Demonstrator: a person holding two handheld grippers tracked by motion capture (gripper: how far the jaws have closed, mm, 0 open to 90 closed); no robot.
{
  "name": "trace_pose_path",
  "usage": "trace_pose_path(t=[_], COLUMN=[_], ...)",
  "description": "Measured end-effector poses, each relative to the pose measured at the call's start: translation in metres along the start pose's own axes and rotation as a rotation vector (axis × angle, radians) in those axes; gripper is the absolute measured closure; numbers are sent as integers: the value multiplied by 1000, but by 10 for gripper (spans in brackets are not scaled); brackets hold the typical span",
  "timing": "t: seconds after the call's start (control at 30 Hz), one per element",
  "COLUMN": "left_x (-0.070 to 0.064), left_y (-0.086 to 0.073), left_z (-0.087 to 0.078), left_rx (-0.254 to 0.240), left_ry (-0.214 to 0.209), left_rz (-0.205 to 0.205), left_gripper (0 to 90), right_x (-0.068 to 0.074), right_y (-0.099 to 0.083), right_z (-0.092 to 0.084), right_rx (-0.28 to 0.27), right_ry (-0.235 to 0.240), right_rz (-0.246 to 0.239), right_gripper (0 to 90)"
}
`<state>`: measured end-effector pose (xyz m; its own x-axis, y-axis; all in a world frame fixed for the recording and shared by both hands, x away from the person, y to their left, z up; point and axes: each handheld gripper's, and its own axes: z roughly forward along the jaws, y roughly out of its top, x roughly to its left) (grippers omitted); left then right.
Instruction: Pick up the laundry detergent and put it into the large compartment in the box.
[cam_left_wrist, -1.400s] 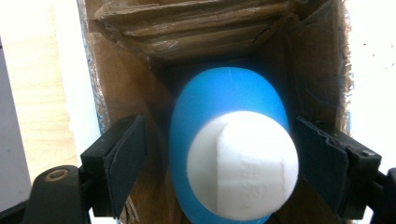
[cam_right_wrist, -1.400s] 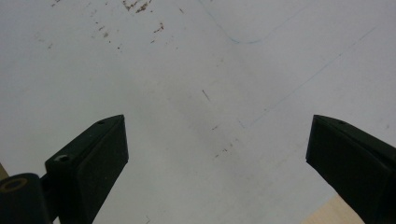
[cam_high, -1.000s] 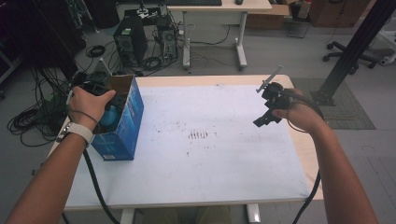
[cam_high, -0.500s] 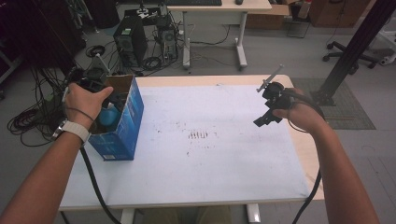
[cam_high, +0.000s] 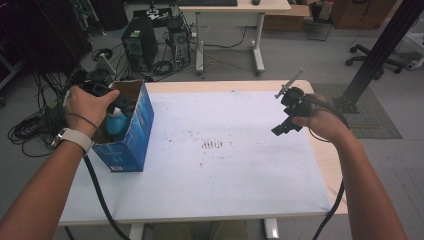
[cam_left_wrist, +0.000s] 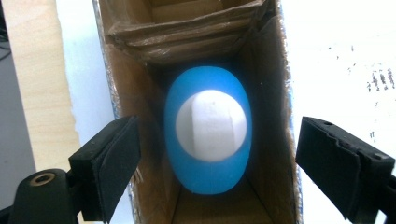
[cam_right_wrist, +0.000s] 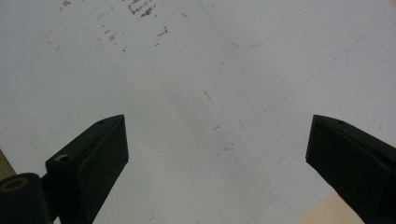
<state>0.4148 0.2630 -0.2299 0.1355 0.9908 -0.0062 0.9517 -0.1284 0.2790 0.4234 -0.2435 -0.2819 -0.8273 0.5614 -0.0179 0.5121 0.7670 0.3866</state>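
Black foam pads of our left gripper stand apart, one to each side of the open carton mouth, and they have just been opening wider; nothing presses on them, though the blue bottle lies straight ahead between their lines. We look down its length: the white cap faces us squarely, so the bottle's long axis runs along the gripper's own line of sight, down into the blue cardboard box. The bottle sits deep within the box's brown walls, clear of the pads, with the folded flaps beyond it. In the high view our left hand hovers over the box's open top, which stands near the left edge of the tabletop, towards the far left corner. We judge that the bottle has just been let go into the box, or else is about to be taken by its cap end; either way any move runs along that same axis, straight in or straight out. Our right gripper also has its jaws wide apart with nothing between them, above bare white tabletop; in the high view it hangs near the right edge, well apart from the box, so the left hand is far the nearer.
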Motion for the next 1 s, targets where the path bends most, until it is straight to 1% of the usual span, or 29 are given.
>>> trace_pose_path(t=[0.1, 0.27, 0.4, 0.53, 0.6, 0.77, 0.97, 1.0], left_x=[-2, -6, -10, -13, -15, -18, -21, -22], left_y=[1, 1, 1, 0, 0, 0, -1, -1], left_z=[-5, -12, -16, -19, -22, -28, -35, -36], left_rx=[-5, -13, -8, -10, -14, -16, -33, -35], left_ry=[6, 5, 22, 18, 7, 3, -19, -17], left_rz=[7, 21, 23, 29, 32, 37, 48, 51], left_gripper=[144, 144, 144, 144, 143, 142, 141, 141], right_x=[1, 1, 2, 3, 3, 4, 5, 5], right_y=[1, 1, 1, 0, 0, 1, 1, 1], right_z=[-1, -2, -3, -4, -5, -6, -7, -7], right_rx=[-3, -3, -4, -6, -8, -9, -10, -12], right_ry=[1, -2, -3, -5, -6, -7, -7, -6], right_rz=[-3, -3, -5, -2, -3, -7, -10, -9], right_gripper=[60, 60, 60, 60, 60, 60, 60, 60])
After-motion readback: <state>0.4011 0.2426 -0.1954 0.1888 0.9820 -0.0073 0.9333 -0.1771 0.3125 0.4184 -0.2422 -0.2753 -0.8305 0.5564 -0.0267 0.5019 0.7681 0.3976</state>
